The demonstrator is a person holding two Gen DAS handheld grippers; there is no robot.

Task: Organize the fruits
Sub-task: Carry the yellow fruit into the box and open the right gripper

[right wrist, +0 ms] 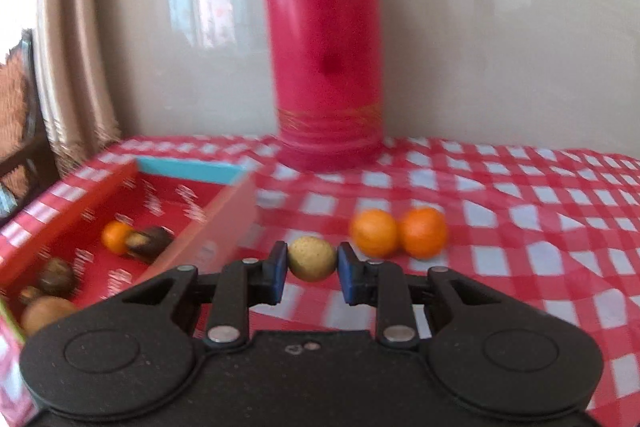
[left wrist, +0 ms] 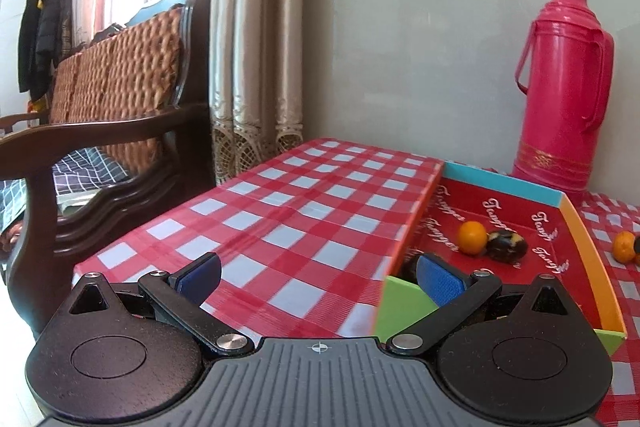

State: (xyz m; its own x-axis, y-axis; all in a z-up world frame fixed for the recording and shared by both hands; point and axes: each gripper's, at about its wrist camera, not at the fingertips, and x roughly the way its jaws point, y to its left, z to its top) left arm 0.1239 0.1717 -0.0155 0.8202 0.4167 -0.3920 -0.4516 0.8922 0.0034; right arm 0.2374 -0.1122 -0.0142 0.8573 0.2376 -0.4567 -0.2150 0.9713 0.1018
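Observation:
In the right wrist view my right gripper (right wrist: 312, 265) is shut on a small yellow-green round fruit (right wrist: 312, 258), held above the checked tablecloth. Two oranges (right wrist: 400, 233) lie side by side on the cloth just beyond it. To the left is the red box (right wrist: 236, 211) with an orange (right wrist: 116, 235), dark fruits (right wrist: 150, 243) and a brown fruit (right wrist: 46, 311) inside. In the left wrist view my left gripper (left wrist: 318, 273) is open and empty at the near left corner of the box (left wrist: 580, 227), which holds an orange (left wrist: 472, 237) and a dark fruit (left wrist: 506, 246).
A tall pink thermos (right wrist: 324, 47) stands at the back by the wall, behind the box and the fruits. Another orange (left wrist: 624, 246) lies on the cloth right of the box. A wooden sofa (left wrist: 100, 155) and curtains (left wrist: 256, 27) are to the left of the table.

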